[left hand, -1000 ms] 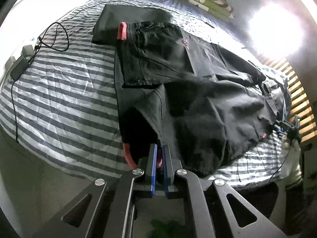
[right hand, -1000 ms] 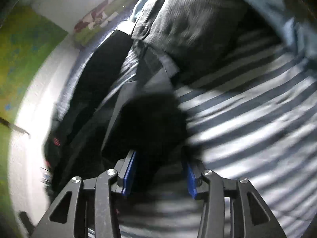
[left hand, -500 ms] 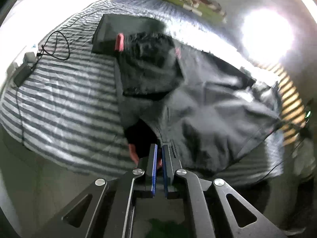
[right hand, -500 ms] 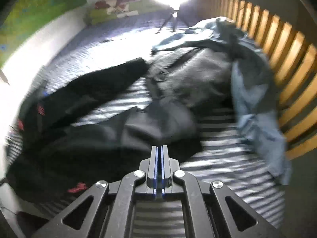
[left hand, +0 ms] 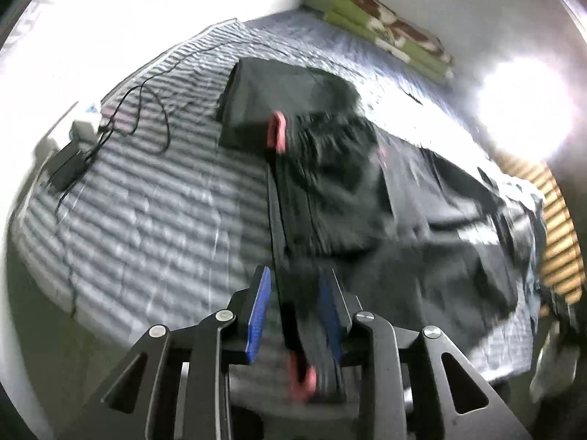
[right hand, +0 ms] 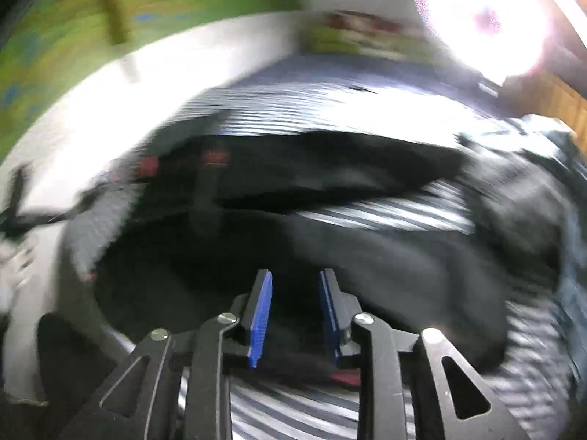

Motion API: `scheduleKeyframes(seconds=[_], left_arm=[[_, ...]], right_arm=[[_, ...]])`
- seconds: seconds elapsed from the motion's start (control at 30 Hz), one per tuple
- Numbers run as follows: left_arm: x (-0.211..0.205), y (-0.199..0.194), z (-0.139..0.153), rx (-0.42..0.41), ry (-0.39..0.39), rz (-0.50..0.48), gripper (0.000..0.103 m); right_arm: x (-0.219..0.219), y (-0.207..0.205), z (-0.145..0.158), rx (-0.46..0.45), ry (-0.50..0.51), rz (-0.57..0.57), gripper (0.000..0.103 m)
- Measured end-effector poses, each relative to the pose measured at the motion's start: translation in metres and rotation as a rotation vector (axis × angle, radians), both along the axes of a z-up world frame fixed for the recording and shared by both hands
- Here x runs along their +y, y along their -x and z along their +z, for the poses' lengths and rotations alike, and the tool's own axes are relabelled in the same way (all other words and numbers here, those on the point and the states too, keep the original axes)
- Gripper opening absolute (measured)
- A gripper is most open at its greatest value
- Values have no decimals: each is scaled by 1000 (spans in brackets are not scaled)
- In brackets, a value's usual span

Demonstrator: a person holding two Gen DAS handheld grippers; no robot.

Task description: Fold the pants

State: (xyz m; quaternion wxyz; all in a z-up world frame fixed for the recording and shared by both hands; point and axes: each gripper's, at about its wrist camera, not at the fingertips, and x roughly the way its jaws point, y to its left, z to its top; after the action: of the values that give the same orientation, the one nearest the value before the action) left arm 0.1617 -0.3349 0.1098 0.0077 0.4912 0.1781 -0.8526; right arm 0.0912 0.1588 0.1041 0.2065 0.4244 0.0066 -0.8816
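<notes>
Left wrist view: the left gripper [left hand: 295, 295] points down at the near edge of the bed [left hand: 146, 220], which is covered in a grey-and-white striped sheet. Its jaws are opening. The blue pads [left hand: 259, 315] stand apart, and a dark strip of the pants [left hand: 422, 256] with a pink cuff [left hand: 302, 374] hangs in the gap. The cloth lies closer to the right pad; whether it still touches that pad cannot be told through the blur.

The pants are black and spread across the right half of the bed, running from the near edge toward the wooden slats [left hand: 557, 242] on the bed's right side. Farther up the bed lies a second black garment, folded [left hand: 323, 168], with a pink band [left hand: 276, 135] at its far end. Beyond that, still on the bed, rests a flat dark folded piece [left hand: 279, 91]. A black cable [left hand: 146, 110] and a dark adapter [left hand: 66, 168] lie on the left part of the bed. A green patterned cushion [left hand: 389, 40] sits at the head of the bed, and a bright lamp [left hand: 524, 99] glares to its right.

Right wrist view, heavily blurred: the right gripper [right hand: 295, 295] is also opening, pads [right hand: 261, 319] apart over black cloth of the pants [right hand: 367, 256] at the near side of the bed [right hand: 293, 418]. Dark cloth fills the gap; no pad visibly presses on it. A red patch [right hand: 345, 377] shows just behind the right finger.
</notes>
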Motion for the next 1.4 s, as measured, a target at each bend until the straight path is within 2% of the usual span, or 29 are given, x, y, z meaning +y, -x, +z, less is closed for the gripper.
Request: scheduleKeyframes(seconds=[0.1, 0.2, 0.27, 0.3, 0.33, 0.37, 0.43, 0.5, 0.57, 0.67, 0.77, 0.83, 0.9, 0.97, 1.07, 1.1, 1.2, 1.23, 1.3, 1.4], left_arm=[[5, 32, -26, 1, 11, -14, 30], [9, 51, -59, -24, -38, -51, 30], [10, 65, -82, -64, -40, -68, 36], [9, 70, -91, -77, -35, -67, 44], [7, 78, -101, -91, -37, -65, 55], [5, 83, -108, -95, -50, -64, 58], [4, 91, -119, -93, -93, -74, 58], [5, 94, -125, -88, -99, -80, 57], [8, 86, -119, -70, -85, -108, 57], [7, 66, -107, -24, -123, -135, 57], [8, 50, -112, -25, -179, -152, 57], [15, 39, -119, -49, -184, -168, 57], [20, 31, -128, -72, -185, -189, 57], [24, 26, -129, -66, -228, -218, 57], [30, 17, -125, -42, -237, -245, 57], [31, 16, -124, -39, -244, -250, 57], [28, 11, -123, -31, -249, -247, 57], [27, 10, -123, -31, -249, -242, 57], [21, 8, -120, -24, -235, -230, 57], [10, 5, -113, 5, -233, -214, 57]], right_arm=[[-76, 13, -6, 18, 8, 150, 28], [-150, 30, -29, 10, -49, 288, 29], [-191, 39, -55, 5, -128, 354, 30], [-207, 39, -67, -9, -156, 374, 30], [-221, 40, -80, -37, -173, 405, 31], [-231, 39, -94, -74, -186, 445, 32], [-246, 29, -115, -113, -227, 506, 33], [-256, 13, -136, -171, -312, 611, 33], [-251, 5, -133, -177, -320, 669, 33], [-239, 20, -119, -280, -239, 647, 33], [-233, 41, -93, -201, -158, 558, 33], [-236, 56, -77, -123, -87, 497, 33], [-251, 67, -70, -86, -36, 508, 37], [-277, 81, -70, -53, -38, 516, 37], [-301, 97, -74, -60, -24, 504, 37], [-309, 101, -76, -80, -12, 505, 36], [-332, 117, -92, -177, -48, 496, 15], [-333, 121, -99, -201, -79, 502, 13], [-335, 115, -111, -237, -141, 520, 12], [-320, 92, -122, -272, -158, 571, 12]])
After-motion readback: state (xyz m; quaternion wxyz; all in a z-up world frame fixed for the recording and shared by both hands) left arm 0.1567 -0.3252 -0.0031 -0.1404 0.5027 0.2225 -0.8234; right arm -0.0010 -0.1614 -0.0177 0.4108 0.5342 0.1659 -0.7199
